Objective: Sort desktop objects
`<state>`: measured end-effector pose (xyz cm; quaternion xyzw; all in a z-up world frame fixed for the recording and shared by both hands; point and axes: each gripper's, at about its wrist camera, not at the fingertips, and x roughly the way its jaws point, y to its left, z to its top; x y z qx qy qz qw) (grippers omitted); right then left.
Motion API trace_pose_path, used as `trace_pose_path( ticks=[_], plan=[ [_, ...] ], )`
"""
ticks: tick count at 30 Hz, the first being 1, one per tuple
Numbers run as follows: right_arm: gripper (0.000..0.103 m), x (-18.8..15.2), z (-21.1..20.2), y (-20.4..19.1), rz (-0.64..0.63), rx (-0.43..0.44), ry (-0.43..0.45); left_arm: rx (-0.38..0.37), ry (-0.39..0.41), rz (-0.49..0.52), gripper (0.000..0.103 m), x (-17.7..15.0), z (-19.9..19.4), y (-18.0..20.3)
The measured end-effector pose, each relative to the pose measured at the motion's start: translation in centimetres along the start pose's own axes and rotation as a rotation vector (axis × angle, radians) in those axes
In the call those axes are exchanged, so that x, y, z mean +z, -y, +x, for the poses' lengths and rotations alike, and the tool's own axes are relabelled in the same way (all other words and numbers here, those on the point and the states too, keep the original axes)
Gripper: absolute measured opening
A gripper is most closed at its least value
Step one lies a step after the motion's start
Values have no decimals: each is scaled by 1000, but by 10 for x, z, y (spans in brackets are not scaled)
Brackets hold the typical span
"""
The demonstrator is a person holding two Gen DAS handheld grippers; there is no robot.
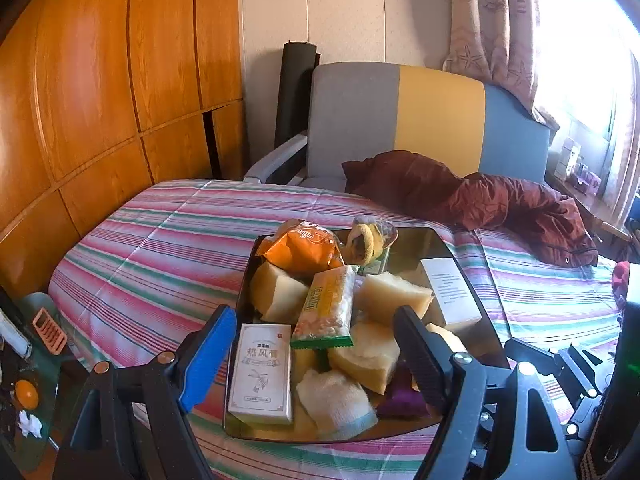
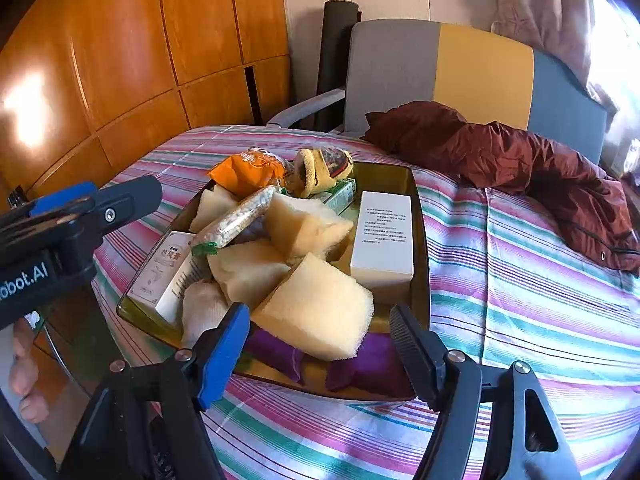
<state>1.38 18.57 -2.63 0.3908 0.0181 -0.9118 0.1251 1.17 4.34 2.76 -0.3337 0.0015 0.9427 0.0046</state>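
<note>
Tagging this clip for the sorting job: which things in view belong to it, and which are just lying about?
Part of the job:
- tray
- sponge blocks
- white boxes
- orange snack bag
- green-edged snack packet
- purple pouch
- white cloth

Lying about:
- maroon jacket
- chair
- striped tablecloth

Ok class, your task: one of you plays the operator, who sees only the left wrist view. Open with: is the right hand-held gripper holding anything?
Observer: No. The right hand-held gripper is open, its jaws either side of the nearest yellow foam sponge block, with nothing pinched.
Operator: What's under that block?
Observer: Purple fabric pouches, lying at the near rim of the dark tray.
Operator: Can you see my own gripper?
Observer: Yes. The left hand-held gripper is beside the tray's left edge, with a person's bare fingers below it.
</note>
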Motion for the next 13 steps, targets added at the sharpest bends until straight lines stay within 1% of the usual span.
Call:
trace_pose_path(
  ticks=[4,6,8,11,13],
  plan=[
    [75,-1,0,-1,-7,-6,1,-13,-10,1,82,-2,2,1],
    [75,-1,1,-1,-8,-7,-1,-17,-1,0,80,-4,1,0],
    [75,-2,2,-1,-9,-6,-3,7,10,9,75,-4,1,0],
    [75,-2,2,-2,-9,-7,-3,25,7,12,72,-4,1,-1],
    [75,-2,2,-2,-8,-8,-1,14,-3,5,72,-4,4,-3]
  ],
)
